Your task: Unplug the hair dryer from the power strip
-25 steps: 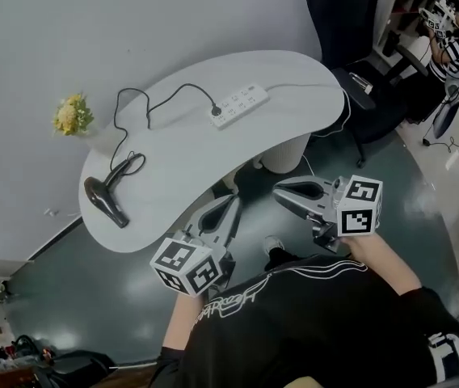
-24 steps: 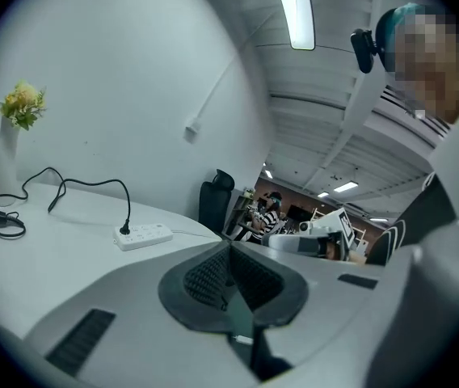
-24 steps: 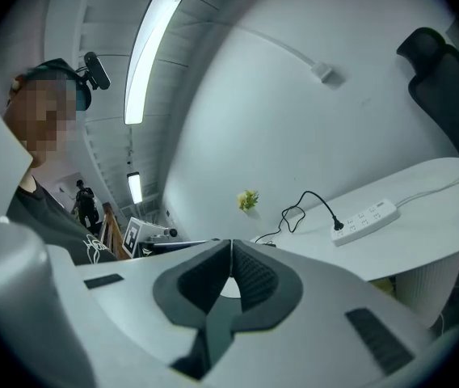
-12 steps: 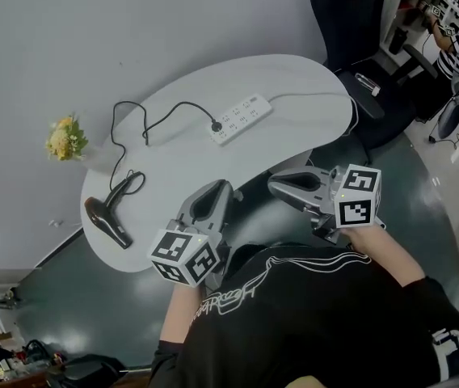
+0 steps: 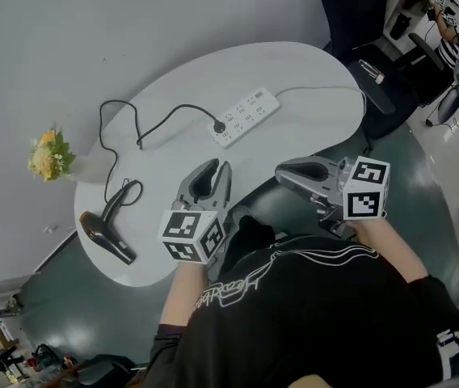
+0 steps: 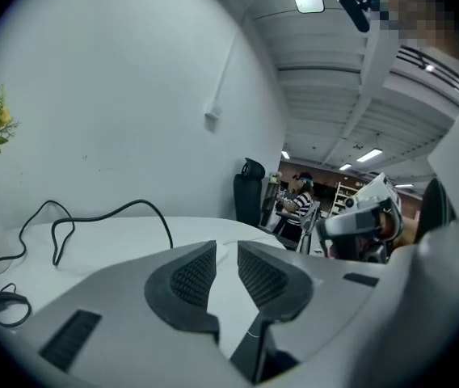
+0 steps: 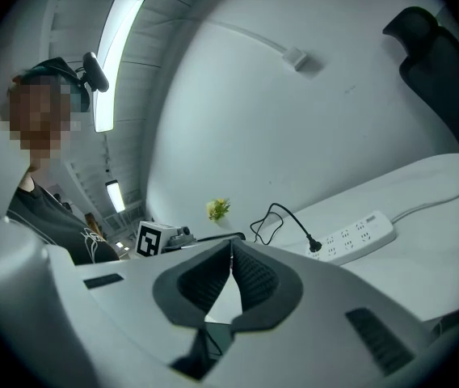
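Observation:
A black hair dryer (image 5: 104, 237) lies at the near left end of the white table (image 5: 310, 79). Its black cord (image 5: 161, 118) runs to a plug (image 5: 220, 125) seated in the white power strip (image 5: 246, 116) at mid table. My left gripper (image 5: 220, 168) hovers over the table's near edge, short of the strip. Its jaws have just been opening and nothing is between them (image 6: 225, 245). My right gripper (image 5: 281, 175) is shut and empty beside the table edge. It looks level across at the strip (image 7: 357, 236) and plug (image 7: 314, 246).
Yellow flowers (image 5: 48, 153) stand off the table's left end. A black office chair (image 5: 359, 23) is behind the table's right end. A person in a striped shirt (image 5: 458, 47) sits far right. The strip's white lead (image 5: 318, 89) trails right.
Both grippers have moved forward toward the table's near edge. The left jaws have parted from shut to a narrow gap. The right jaws stay shut.

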Demonstrator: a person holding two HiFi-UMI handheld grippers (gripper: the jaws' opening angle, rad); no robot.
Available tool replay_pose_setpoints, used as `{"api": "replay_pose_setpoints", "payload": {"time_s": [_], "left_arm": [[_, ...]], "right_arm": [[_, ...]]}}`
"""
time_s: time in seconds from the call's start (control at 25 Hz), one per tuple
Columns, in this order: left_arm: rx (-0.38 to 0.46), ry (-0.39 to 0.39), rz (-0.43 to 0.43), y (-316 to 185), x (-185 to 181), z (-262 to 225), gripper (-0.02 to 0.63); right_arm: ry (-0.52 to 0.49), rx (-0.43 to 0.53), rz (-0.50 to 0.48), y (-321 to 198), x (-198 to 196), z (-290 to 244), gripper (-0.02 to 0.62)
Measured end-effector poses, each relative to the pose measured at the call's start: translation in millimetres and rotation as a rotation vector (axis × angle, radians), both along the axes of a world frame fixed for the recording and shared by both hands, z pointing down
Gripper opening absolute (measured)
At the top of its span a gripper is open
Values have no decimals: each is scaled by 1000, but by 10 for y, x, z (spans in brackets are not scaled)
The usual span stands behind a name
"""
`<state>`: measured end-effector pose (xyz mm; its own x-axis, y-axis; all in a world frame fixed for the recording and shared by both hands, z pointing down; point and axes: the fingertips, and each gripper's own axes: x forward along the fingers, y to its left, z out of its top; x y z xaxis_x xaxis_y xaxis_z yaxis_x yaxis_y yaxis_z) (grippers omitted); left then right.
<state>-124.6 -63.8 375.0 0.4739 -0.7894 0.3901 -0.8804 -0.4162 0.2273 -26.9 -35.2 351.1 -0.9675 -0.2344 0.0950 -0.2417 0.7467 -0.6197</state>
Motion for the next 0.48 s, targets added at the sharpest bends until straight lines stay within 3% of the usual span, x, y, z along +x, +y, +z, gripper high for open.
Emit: {"api": "replay_pose_setpoints", "payload": {"time_s": [0.24,0.48], "left_arm": [[-80,-14,6,-619,-211,536,135],[-109,-125,24,-1082,-346,989,163]], "right_arm": [[24,-70,59,-481,-173,238,-2],[48,-115,74,-836,-430,409,-2]]}}
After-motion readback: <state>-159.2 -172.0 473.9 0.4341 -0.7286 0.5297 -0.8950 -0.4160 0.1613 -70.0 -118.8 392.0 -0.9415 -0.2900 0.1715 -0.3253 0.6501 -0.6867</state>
